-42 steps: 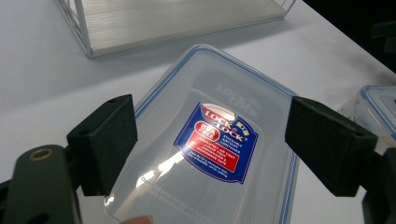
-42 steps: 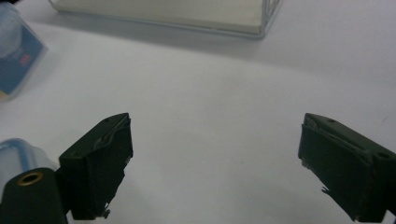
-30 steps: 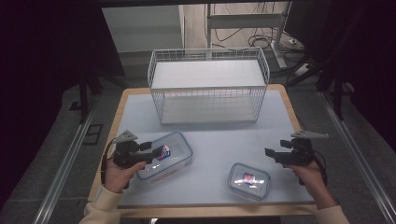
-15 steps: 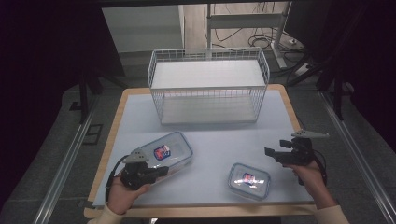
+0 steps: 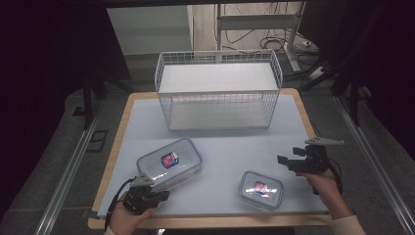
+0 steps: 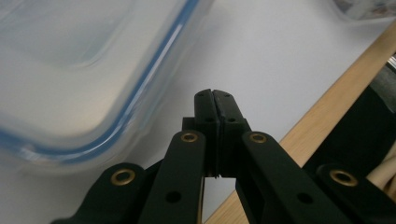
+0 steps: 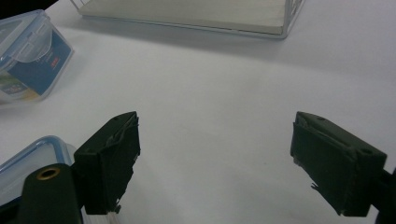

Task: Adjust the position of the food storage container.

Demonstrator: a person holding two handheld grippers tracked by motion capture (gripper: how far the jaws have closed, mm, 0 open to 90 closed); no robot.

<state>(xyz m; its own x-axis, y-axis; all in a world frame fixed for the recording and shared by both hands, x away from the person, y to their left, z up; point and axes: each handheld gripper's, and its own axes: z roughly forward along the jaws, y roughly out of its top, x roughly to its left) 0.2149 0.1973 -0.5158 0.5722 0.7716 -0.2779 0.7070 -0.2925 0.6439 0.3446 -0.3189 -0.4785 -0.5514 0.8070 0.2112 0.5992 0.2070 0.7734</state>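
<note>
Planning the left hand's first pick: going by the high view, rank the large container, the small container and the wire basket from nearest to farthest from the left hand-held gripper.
From the left hand-held gripper:
1. Large container, just ahead of it, front left of the table.
2. Small container, off to its right, front right.
3. Wire basket, at the table's far edge, centre.

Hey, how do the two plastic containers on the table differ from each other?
The larger container is clearly bigger than the smaller container. The larger one sits left of centre, close to the left gripper, whose jaws are shut; the smaller one sits nearer the front edge, toward the open right gripper. The larger is also turned more diagonally. Both are clear, rounded rectangles with closed lids carrying a label, and neither is gripped.
</note>
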